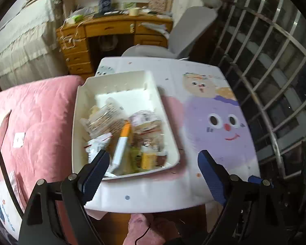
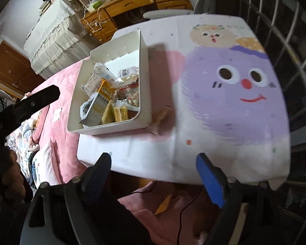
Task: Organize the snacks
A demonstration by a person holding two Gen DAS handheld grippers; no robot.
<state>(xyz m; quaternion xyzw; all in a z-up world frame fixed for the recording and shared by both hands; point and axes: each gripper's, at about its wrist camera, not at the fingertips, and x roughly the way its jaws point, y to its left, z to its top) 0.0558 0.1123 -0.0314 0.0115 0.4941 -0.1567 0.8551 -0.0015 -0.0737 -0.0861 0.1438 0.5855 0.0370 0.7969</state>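
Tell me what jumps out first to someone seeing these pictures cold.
The white bin full of wrapped snacks, with a yellow-and-white oats box on top, sits at the table's left edge beside a pink quilt. To its right, a big purple smiling cartoon face fills the tablecloth. The left gripper and right gripper both hang open and empty at the table's near edge.

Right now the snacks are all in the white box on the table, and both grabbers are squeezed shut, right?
Not quite. The snacks are in the white box on the table, but the left gripper and right gripper are both open and empty, as each wrist view shows.
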